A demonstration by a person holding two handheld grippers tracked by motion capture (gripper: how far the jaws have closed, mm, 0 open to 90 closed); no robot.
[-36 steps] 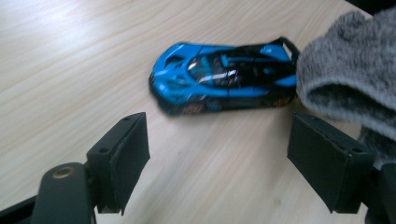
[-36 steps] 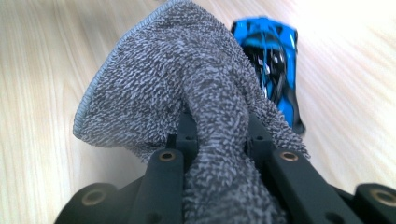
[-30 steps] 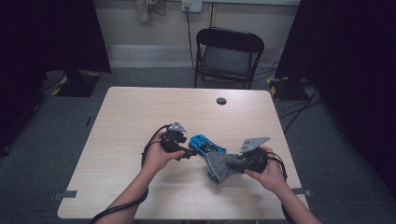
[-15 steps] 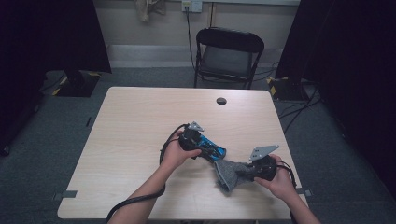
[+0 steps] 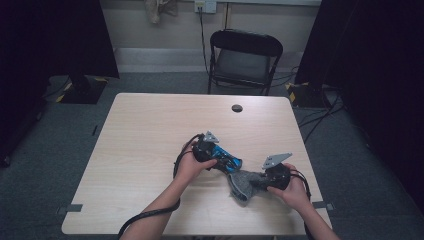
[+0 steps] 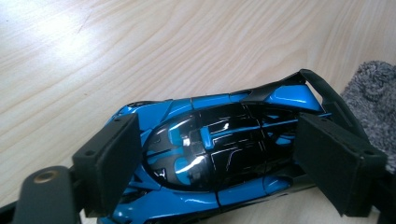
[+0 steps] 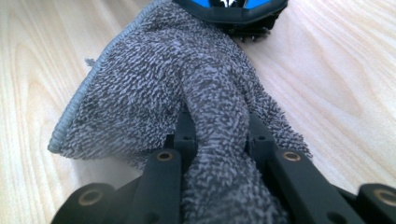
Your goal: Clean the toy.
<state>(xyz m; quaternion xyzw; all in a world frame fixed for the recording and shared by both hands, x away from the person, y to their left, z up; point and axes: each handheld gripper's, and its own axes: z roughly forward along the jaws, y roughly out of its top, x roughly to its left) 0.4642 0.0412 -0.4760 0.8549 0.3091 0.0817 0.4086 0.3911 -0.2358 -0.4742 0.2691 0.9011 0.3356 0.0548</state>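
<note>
Your left gripper [image 6: 219,163] has its black pads on both sides of the blue toy car [image 6: 210,154], and the jaws have just been opening a little; you can't tell if the pads still press on it. The car sits on the tabletop [image 5: 150,135], near the front edge, a bit right of the middle. Your right gripper [image 7: 217,135] pinches the grey cloth [image 7: 187,79] tight, just beside the car's tail. It looks like wiping time. Next, hold the car steady and rub the cloth over its shiny top
</note>
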